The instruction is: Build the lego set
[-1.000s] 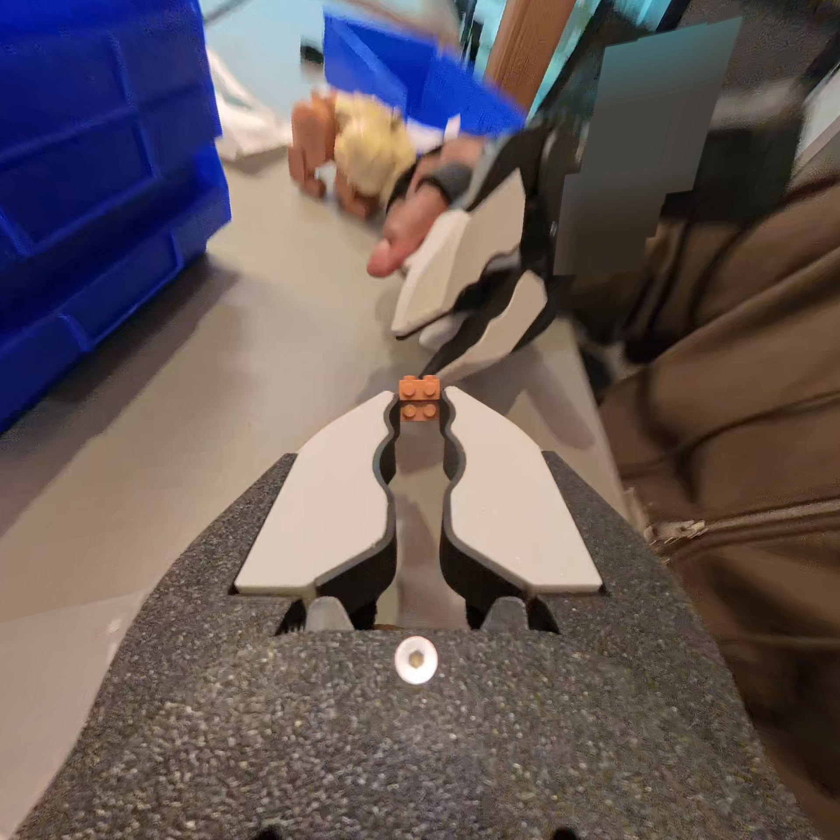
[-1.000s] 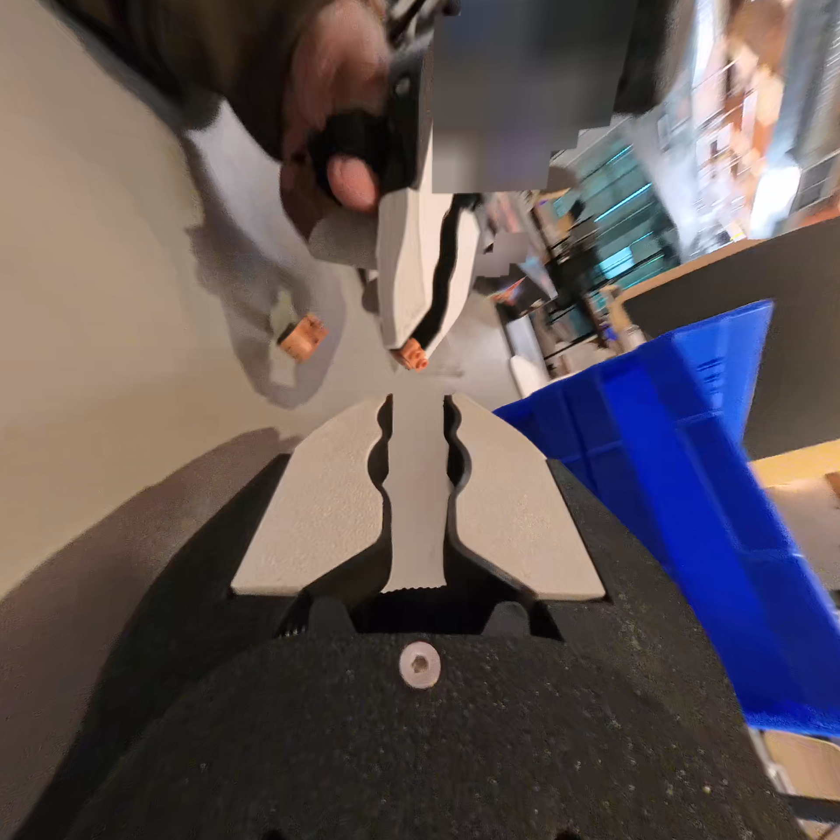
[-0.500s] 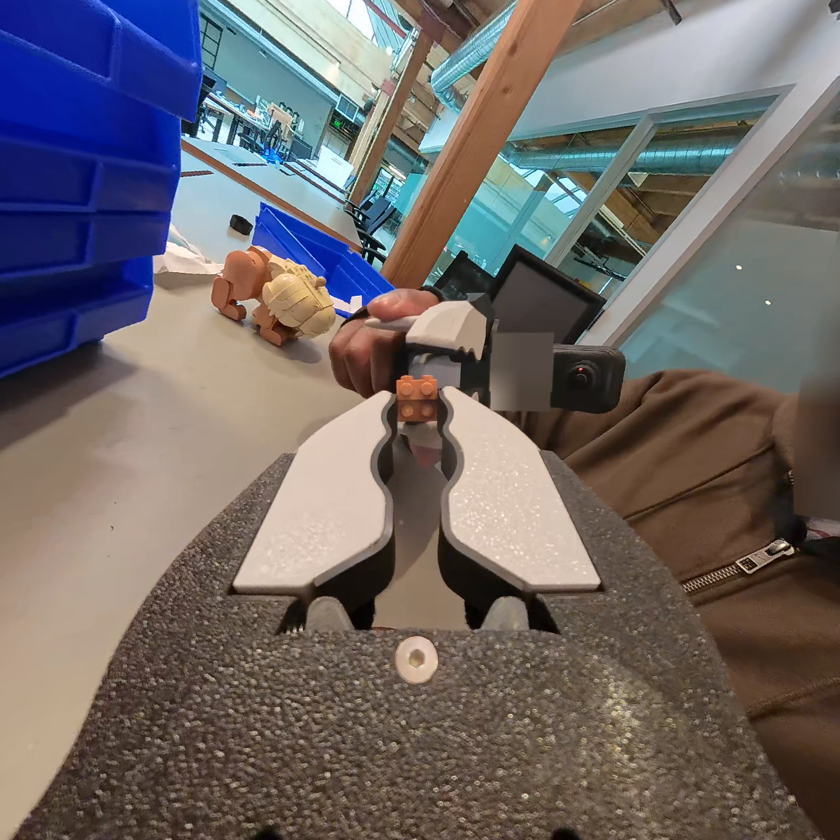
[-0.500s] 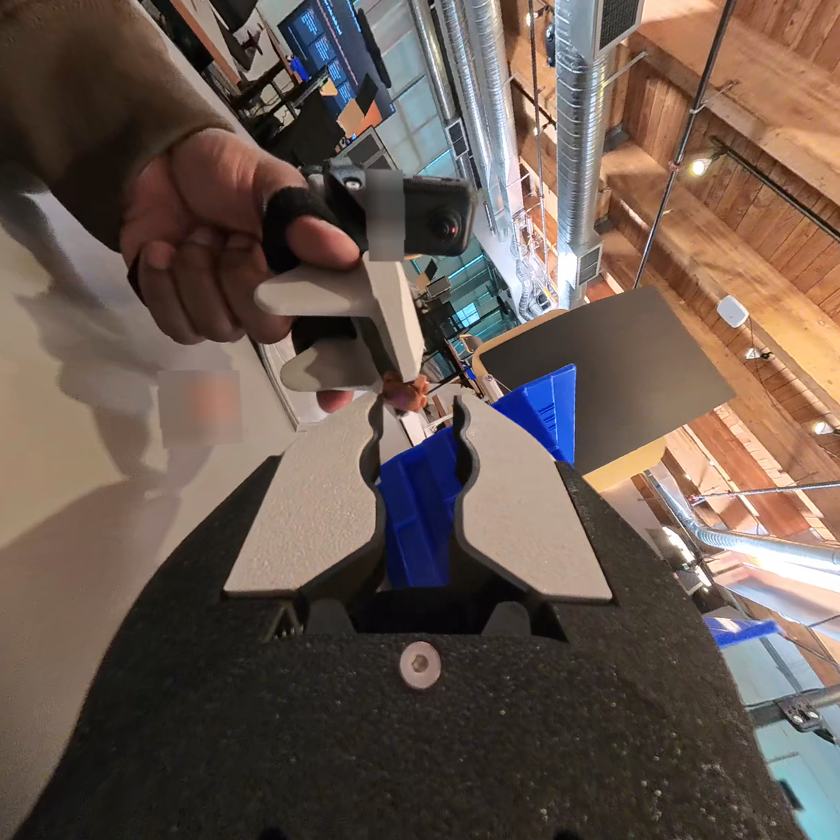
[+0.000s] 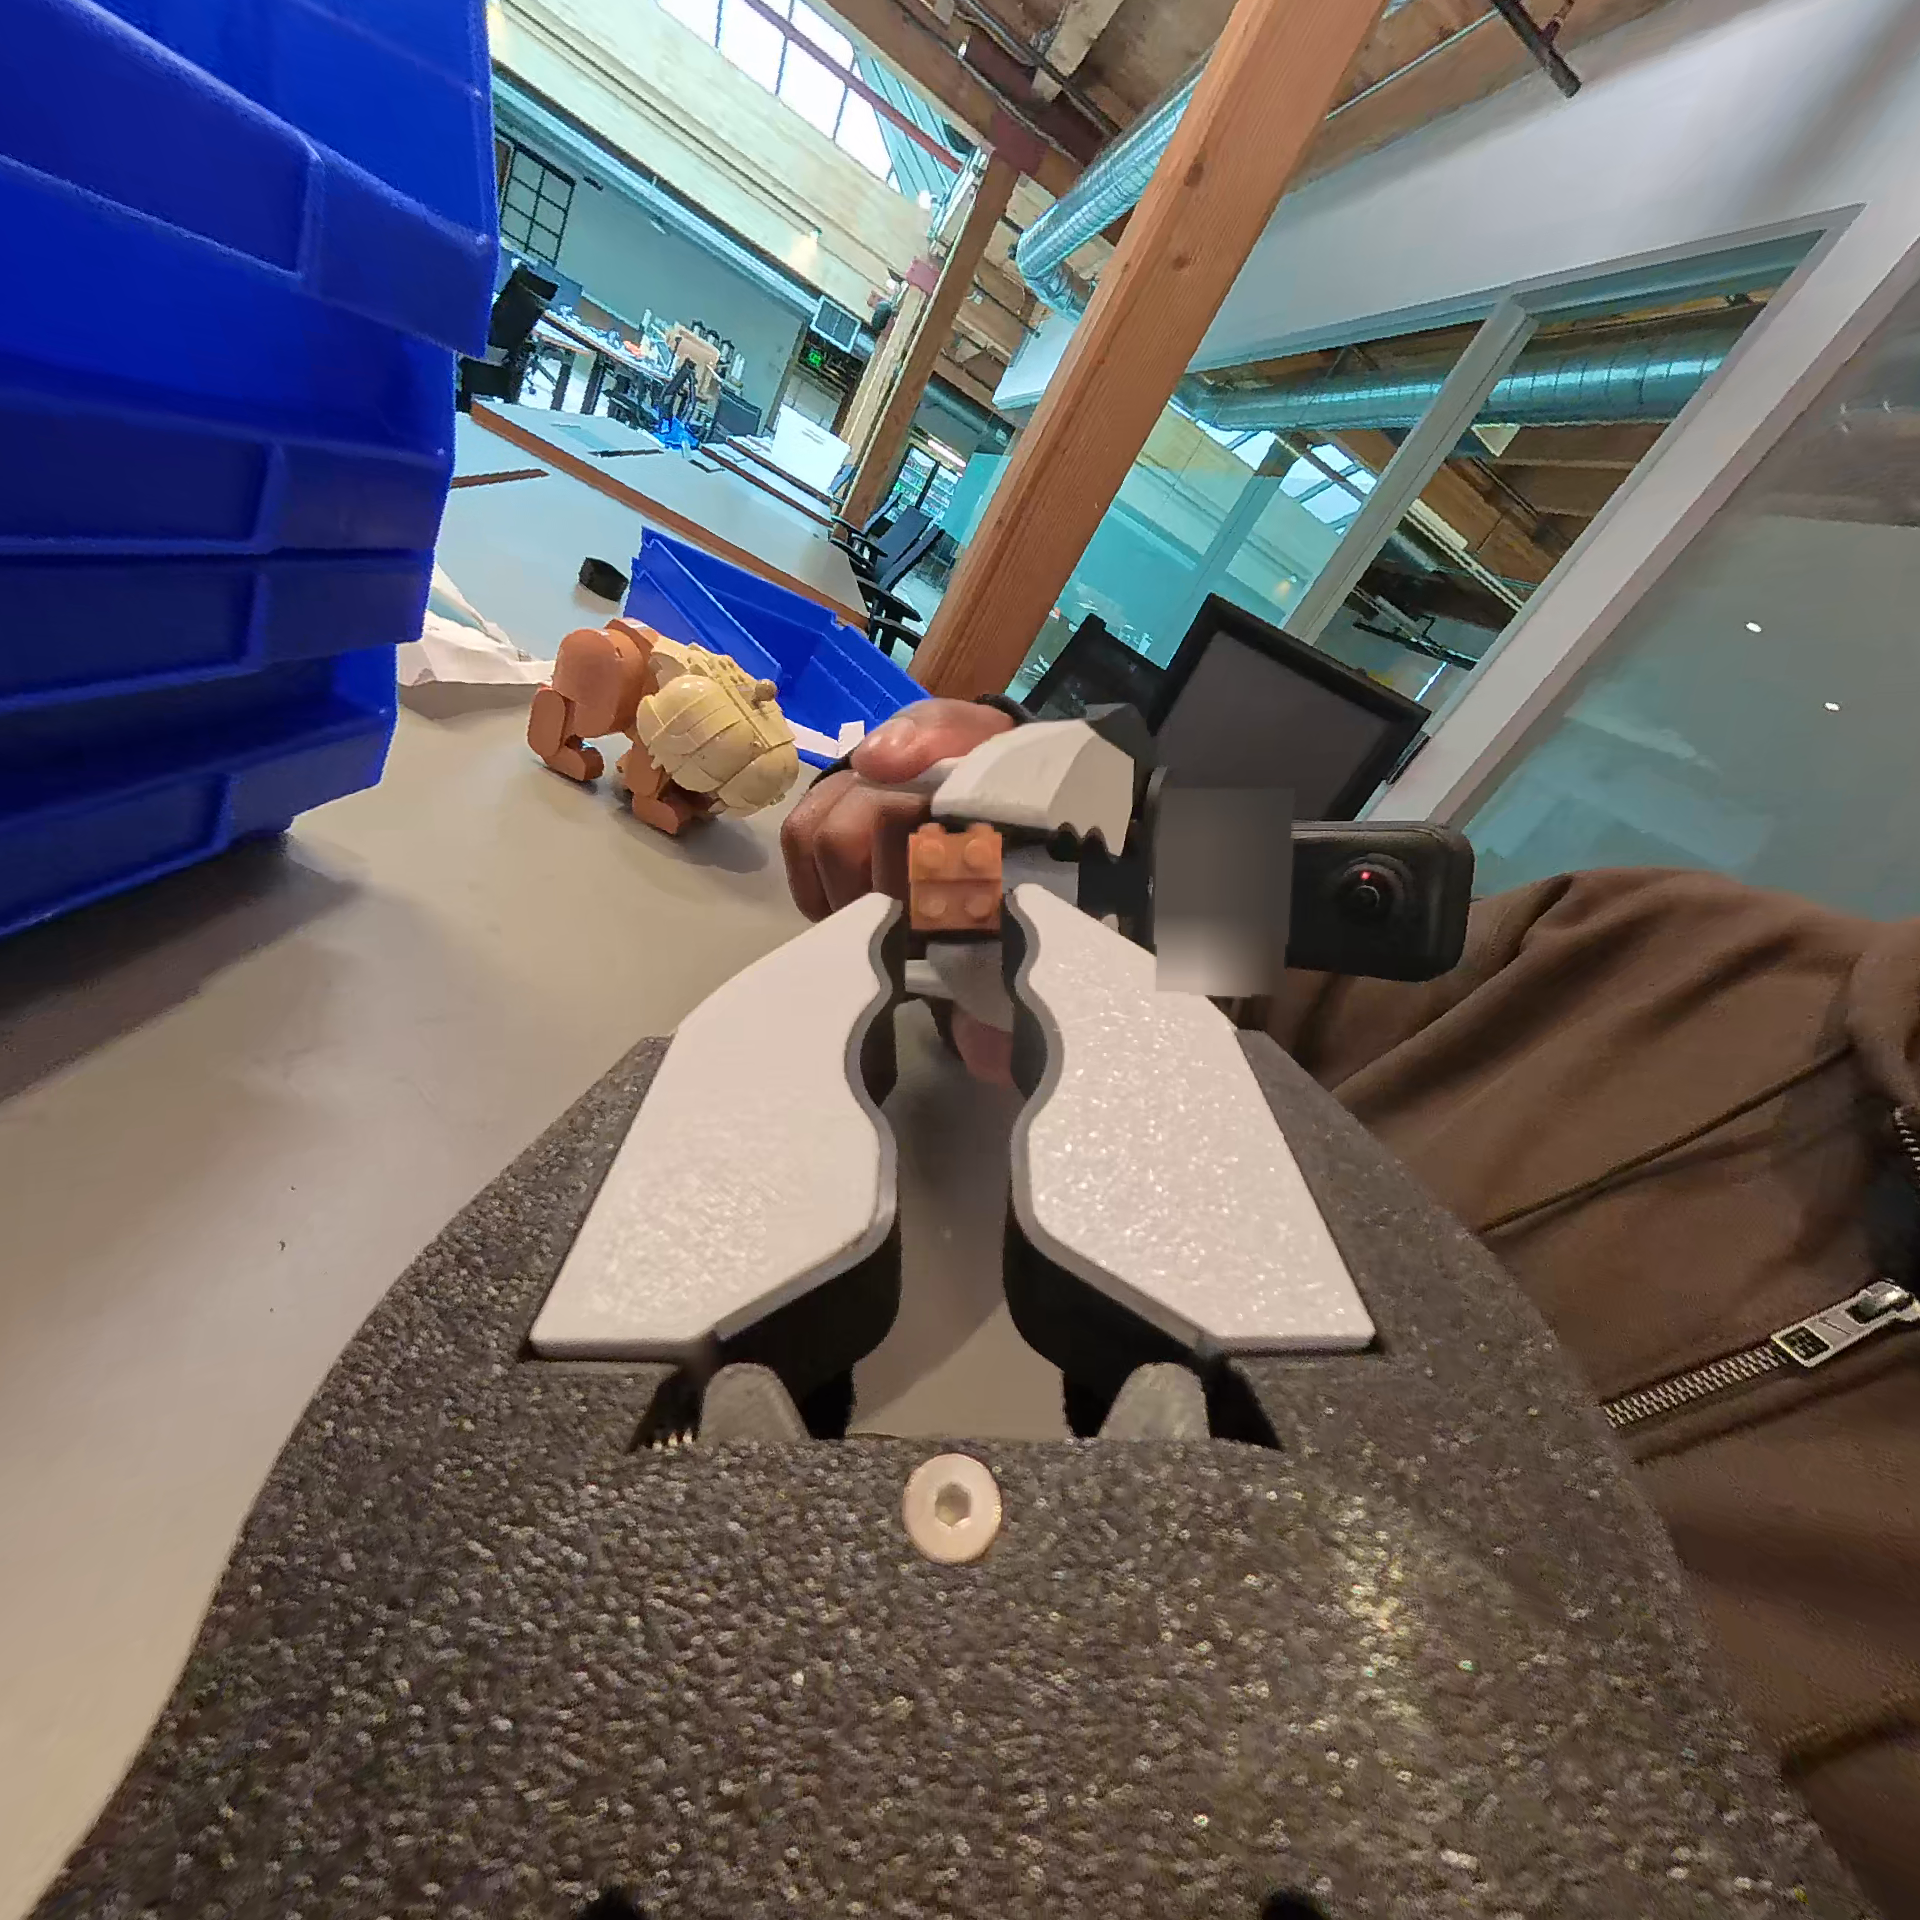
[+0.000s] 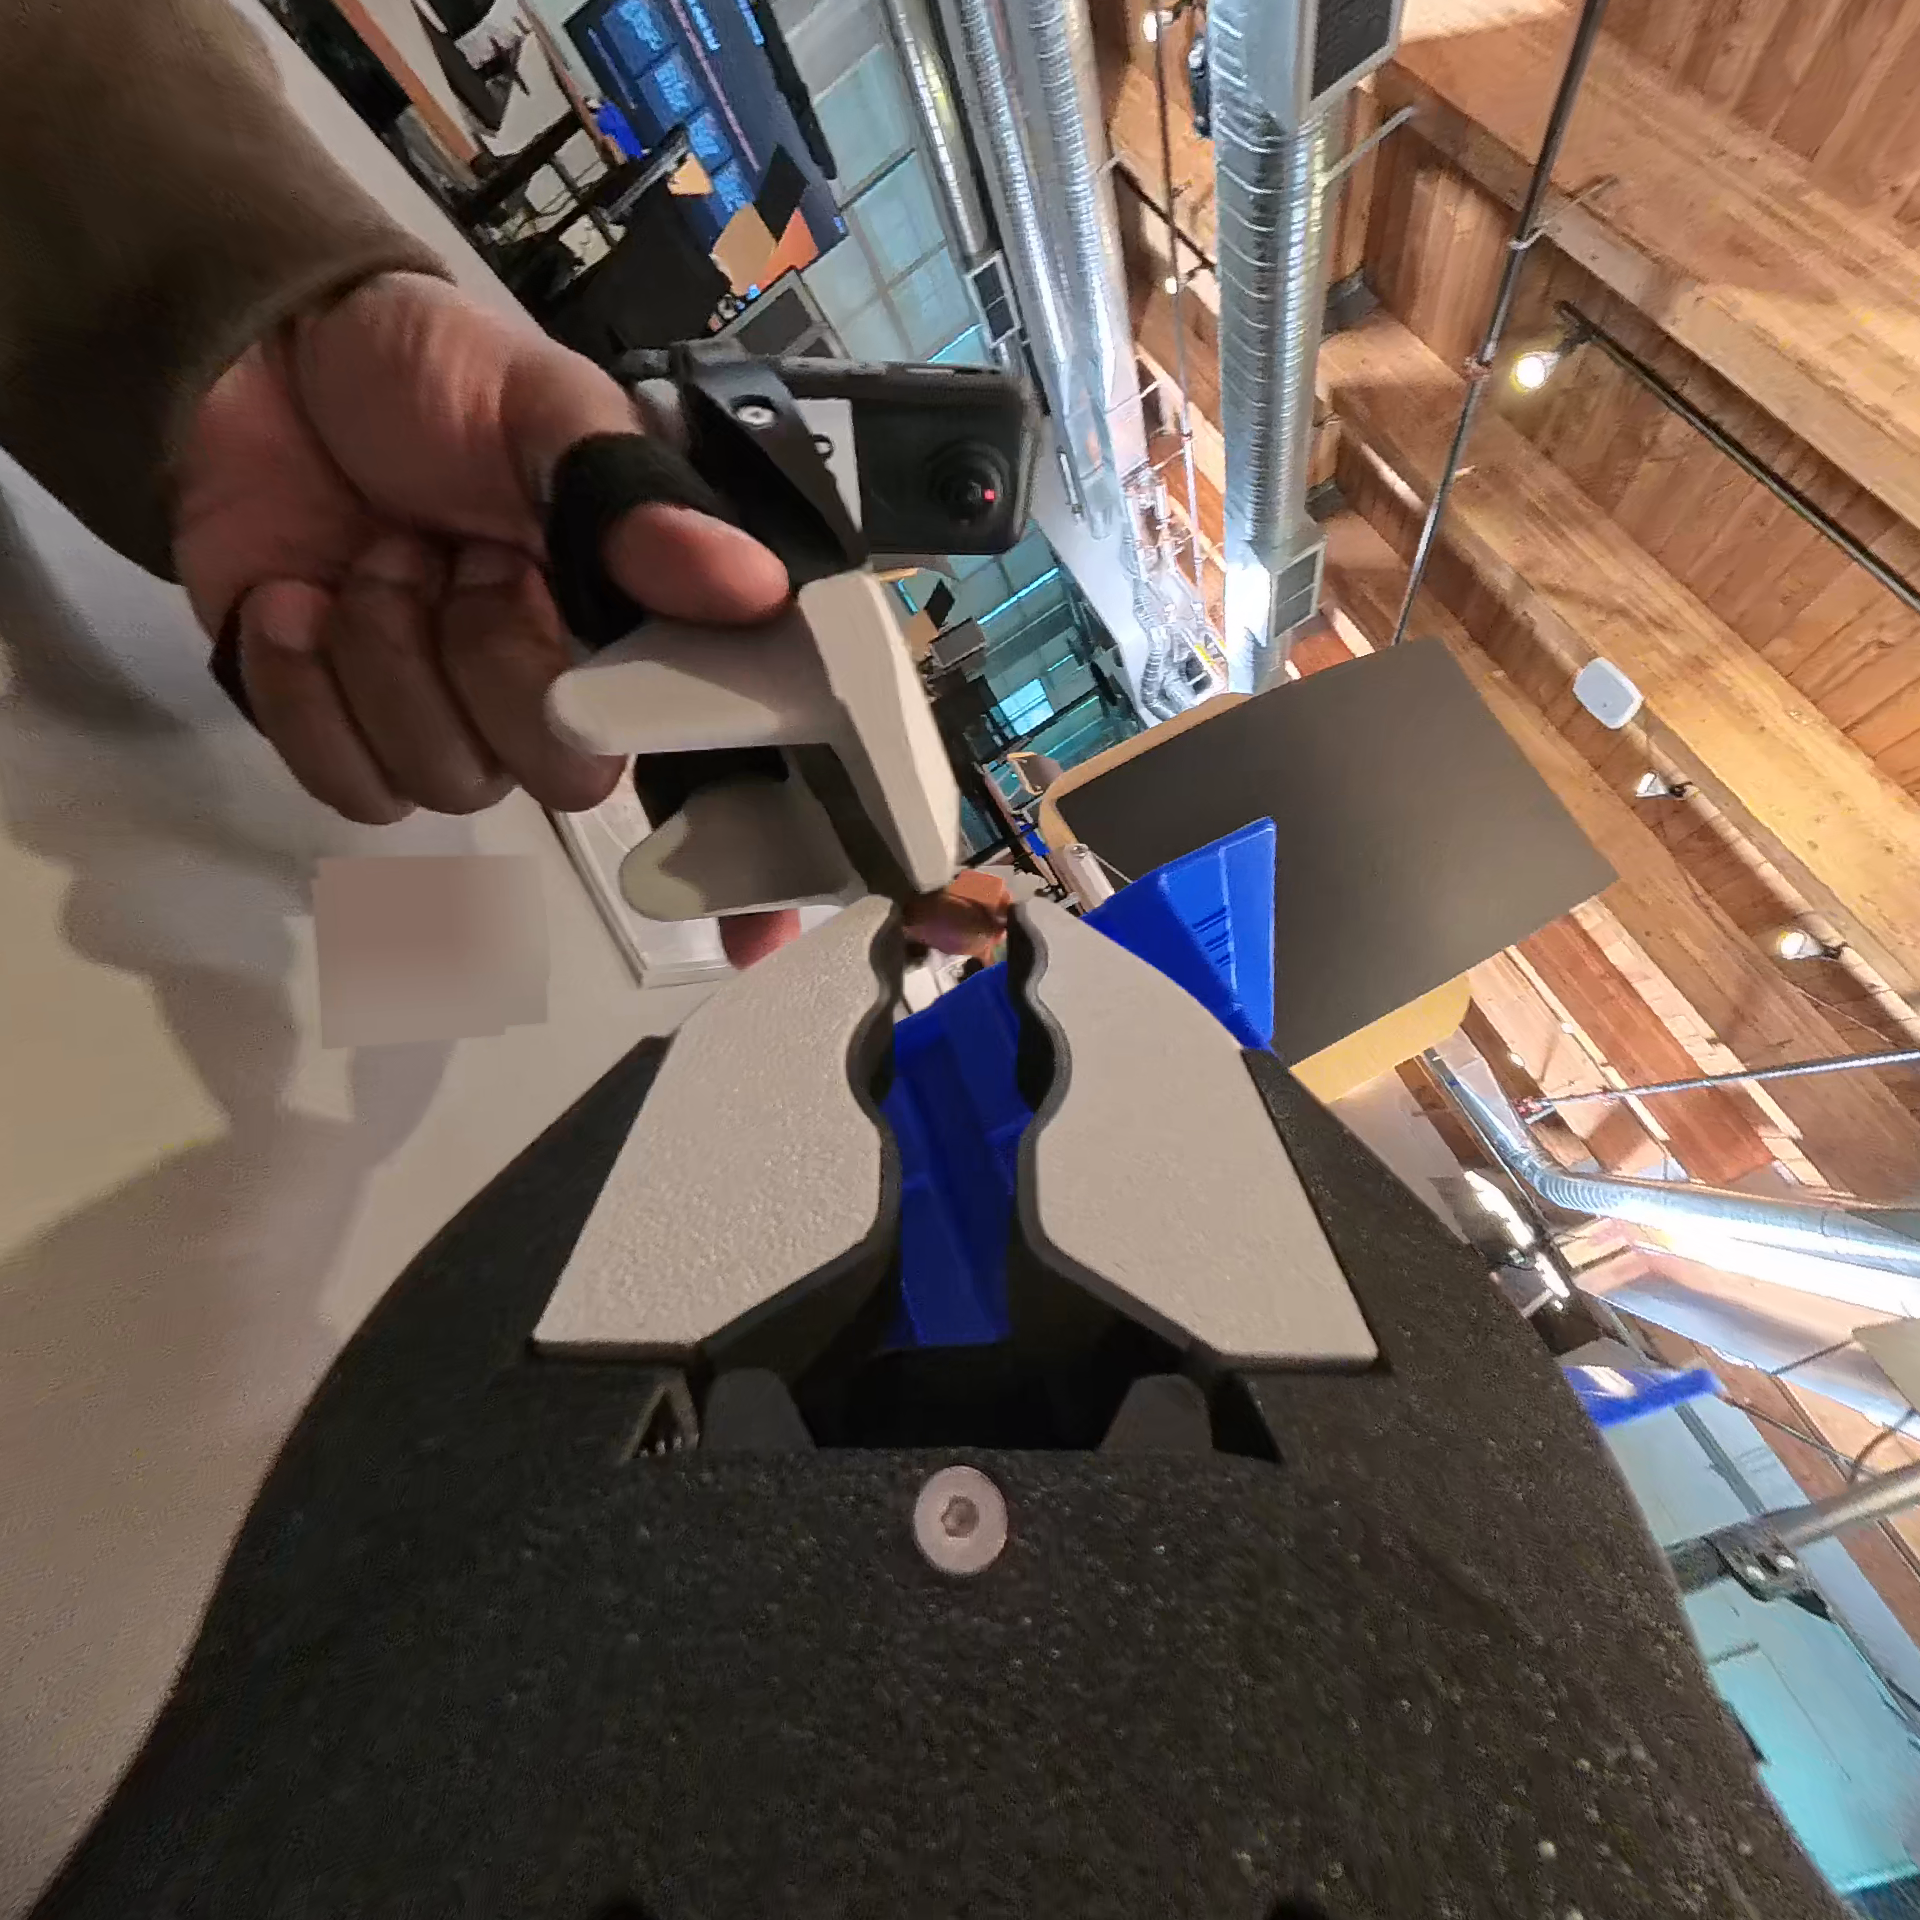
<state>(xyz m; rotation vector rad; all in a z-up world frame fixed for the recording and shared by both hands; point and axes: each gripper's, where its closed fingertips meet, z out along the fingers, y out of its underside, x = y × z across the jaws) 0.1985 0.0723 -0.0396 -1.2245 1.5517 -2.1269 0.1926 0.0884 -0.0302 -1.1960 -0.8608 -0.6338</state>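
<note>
Orange studded lego brick [image 5: 954, 881], pinched between the left gripper [image 5: 954, 914]'s pale, grainy, wavy-edged tips. Right gripper [image 6: 951, 914]: matching fingers slightly parted, empty, meeting it tip-to-tip above the smooth grey table [image 5: 260, 1091].

Small orange lego piece [image 5: 954, 879], studs facing camera, pinched upright between fingertips at centre of left wrist frame. Brown-and-cream lego animal [image 5: 665, 725] stands on grey table, upper left of centre.

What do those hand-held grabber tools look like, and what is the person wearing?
Each gripper, left and right, has two flat, light grey fingers with wavy inner edges, set in a speckled black foam-like body with one silver screw. A small black camera sits on top. The person wears a brown zip-up jacket and a black finger strap.
</note>
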